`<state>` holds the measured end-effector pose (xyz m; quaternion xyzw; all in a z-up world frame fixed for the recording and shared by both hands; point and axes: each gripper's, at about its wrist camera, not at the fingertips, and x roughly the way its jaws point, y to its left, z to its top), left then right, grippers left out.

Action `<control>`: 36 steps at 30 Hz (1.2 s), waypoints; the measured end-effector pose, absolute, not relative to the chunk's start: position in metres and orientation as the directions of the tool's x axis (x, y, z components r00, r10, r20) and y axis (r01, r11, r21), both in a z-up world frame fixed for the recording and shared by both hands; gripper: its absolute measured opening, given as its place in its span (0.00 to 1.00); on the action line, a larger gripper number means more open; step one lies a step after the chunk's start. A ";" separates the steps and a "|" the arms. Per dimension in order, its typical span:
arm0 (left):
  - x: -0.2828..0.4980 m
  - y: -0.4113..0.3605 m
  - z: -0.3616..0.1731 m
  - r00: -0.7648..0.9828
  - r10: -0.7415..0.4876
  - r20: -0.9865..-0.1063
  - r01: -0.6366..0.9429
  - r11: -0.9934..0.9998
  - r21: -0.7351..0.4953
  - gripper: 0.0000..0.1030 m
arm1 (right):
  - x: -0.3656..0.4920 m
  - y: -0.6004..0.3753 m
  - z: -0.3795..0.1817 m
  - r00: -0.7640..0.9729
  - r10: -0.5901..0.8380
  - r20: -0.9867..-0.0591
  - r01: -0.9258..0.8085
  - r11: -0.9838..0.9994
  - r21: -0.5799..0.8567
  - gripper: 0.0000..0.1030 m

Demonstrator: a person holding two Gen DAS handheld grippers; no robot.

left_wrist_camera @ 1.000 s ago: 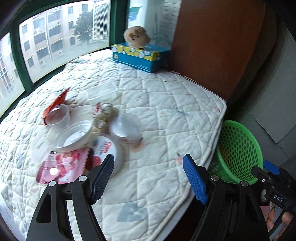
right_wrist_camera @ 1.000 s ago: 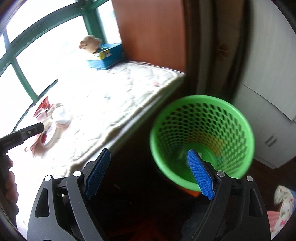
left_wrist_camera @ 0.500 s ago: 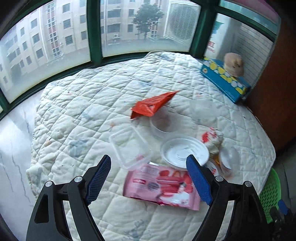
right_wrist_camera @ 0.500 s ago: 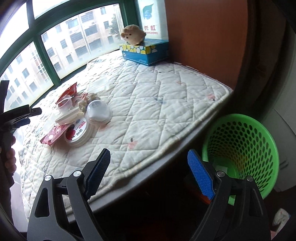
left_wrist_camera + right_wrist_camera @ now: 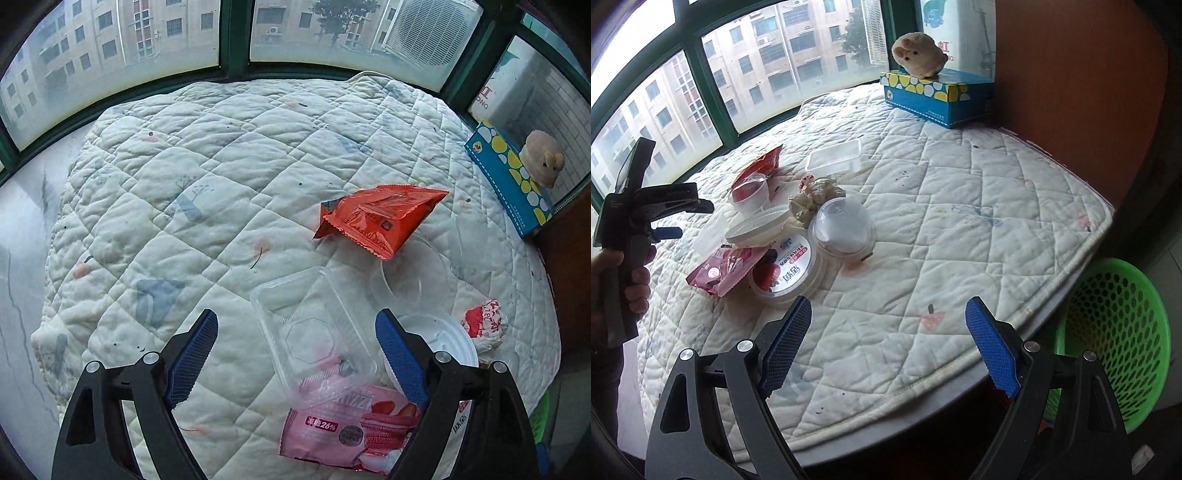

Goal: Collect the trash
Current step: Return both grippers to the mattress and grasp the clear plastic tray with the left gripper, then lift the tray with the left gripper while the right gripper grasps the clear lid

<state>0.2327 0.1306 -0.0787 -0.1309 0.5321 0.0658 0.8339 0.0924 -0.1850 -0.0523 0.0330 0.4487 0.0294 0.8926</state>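
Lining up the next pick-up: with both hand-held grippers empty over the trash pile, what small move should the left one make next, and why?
Probably lower the left hand-held gripper, whose jaws have just been opening, straight onto the clear plastic tray. The tray already sits between its fingers, resting partly on the pink wrapper, and nothing is gripped yet.

Ahead of my left jaws a white quilted pad [image 5: 192, 206] fills the bay ledge, bounded by dark green window frames [image 5: 234, 37]. Through the panes [image 5: 783, 55] I see pale apartment blocks and flat grey daylight. Beyond my right jaws, to the right, stands a reddish-brown wooden panel [image 5: 1082, 85]. Left of the left jaws runs what looks like a pale marble sill [image 5: 18, 280], though the edge distortion leaves me unsure.
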 end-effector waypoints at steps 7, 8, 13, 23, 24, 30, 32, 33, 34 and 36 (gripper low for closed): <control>0.240 0.134 -0.095 0.390 -0.053 -0.919 -0.273 0.947 -0.170 0.82 | 0.116 -0.176 -0.056 0.578 0.114 -0.808 -0.053 0.993 0.103 0.83; 0.241 0.133 -0.097 0.389 -0.054 -0.920 -0.272 0.947 -0.170 0.82 | 0.120 -0.175 -0.058 0.573 0.117 -0.811 -0.055 0.993 0.104 0.83; 0.244 0.133 -0.102 0.384 -0.098 -0.918 -0.259 0.943 -0.209 0.72 | 0.138 -0.171 -0.062 0.557 0.156 -0.816 -0.067 0.987 0.143 0.82; 0.243 0.128 -0.108 0.378 -0.197 -0.905 -0.212 0.933 -0.292 0.47 | 0.178 -0.164 -0.079 0.521 0.195 -0.831 -0.067 0.980 0.188 0.75; 0.242 0.128 -0.108 0.378 -0.208 -0.902 -0.209 0.930 -0.302 0.44 | 0.182 -0.163 -0.081 0.520 0.195 -0.832 -0.067 0.980 0.188 0.75; 0.238 0.129 -0.103 0.393 -0.239 -0.888 -0.186 0.925 -0.332 0.36 | 0.198 -0.160 -0.094 0.496 0.223 -0.839 -0.060 0.973 0.223 0.69; 0.237 0.131 -0.099 0.404 -0.244 -0.882 -0.180 0.924 -0.338 0.36 | 0.202 -0.160 -0.098 0.491 0.227 -0.841 -0.052 0.971 0.232 0.69; 0.236 0.131 -0.097 0.410 -0.248 -0.878 -0.175 0.923 -0.343 0.34 | 0.204 -0.160 -0.100 0.489 0.228 -0.842 -0.046 0.971 0.236 0.68; 0.236 0.132 -0.095 0.415 -0.253 -0.874 -0.170 0.922 -0.347 0.32 | 0.205 -0.160 -0.102 0.487 0.233 -0.842 -0.042 0.969 0.244 0.68; 0.236 0.134 -0.093 0.421 -0.253 -0.871 -0.166 0.923 -0.348 0.29 | 0.208 -0.160 -0.105 0.481 0.234 -0.845 -0.033 0.968 0.249 0.62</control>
